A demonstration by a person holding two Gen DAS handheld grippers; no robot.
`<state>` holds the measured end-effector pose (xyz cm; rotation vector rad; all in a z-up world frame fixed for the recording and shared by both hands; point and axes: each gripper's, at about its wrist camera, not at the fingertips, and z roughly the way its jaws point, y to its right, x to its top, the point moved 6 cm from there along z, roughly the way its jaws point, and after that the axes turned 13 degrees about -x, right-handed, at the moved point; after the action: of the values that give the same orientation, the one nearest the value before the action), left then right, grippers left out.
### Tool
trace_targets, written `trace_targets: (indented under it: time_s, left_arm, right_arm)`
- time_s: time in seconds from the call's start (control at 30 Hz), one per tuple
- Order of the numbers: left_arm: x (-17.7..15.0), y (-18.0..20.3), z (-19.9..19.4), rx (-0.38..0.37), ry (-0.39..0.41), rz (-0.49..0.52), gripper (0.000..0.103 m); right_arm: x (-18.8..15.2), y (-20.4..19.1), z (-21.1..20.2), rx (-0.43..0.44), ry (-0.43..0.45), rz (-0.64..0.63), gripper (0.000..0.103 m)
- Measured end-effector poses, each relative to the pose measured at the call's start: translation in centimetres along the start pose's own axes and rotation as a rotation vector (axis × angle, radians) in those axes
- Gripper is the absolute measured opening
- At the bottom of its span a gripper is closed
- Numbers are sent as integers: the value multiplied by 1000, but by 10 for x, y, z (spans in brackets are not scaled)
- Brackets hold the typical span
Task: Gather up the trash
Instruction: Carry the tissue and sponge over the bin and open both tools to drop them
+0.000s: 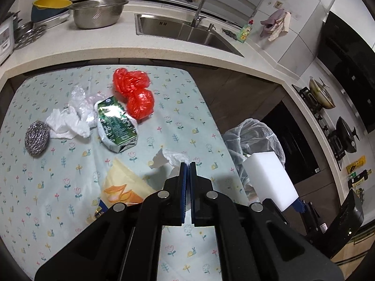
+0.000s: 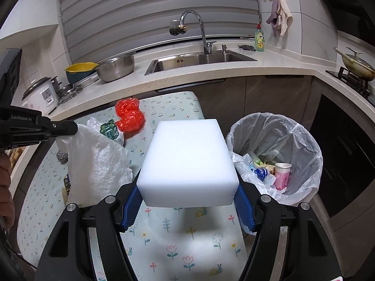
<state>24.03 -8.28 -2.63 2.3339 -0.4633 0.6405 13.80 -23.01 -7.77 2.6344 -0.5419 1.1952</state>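
The right gripper (image 2: 187,201) clamped the white foam block (image 2: 187,161) across its short sides above the tabletop (image 2: 187,241); the lined bin (image 2: 276,140) stood just right. Farther left, the left gripper (image 2: 72,127) pinched a white plastic bag (image 2: 98,164).

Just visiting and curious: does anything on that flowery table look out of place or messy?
Yes. Litter is strewn over the tablecloth: a red plastic bag, a crushed green carton, crumpled tissue and a steel scourer.

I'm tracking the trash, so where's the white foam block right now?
The white foam block is clamped in the right gripper, above the flowered table's edge, just left of the lined bin.
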Motion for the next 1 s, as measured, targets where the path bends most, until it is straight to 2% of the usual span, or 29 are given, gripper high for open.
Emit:
trace_targets:
  time_s: [0.23, 0.53, 0.8, 1.0]
  left_arm:
    - [25, 62, 47, -64, -27, 88, 2]
    - [42, 134, 111, -160, -77, 167, 2]
    - [47, 172, 172, -214, -126, 211, 2]
    - [52, 189, 195, -233, -143, 222, 2]
  right_arm:
    - [6, 39, 23, -65, -21, 36, 66]
    - [7, 102, 59, -160, -61, 116, 66]
    - [1, 134, 85, -206, -102, 142, 66]
    - [-5, 150, 101, -221, -127, 169, 66]
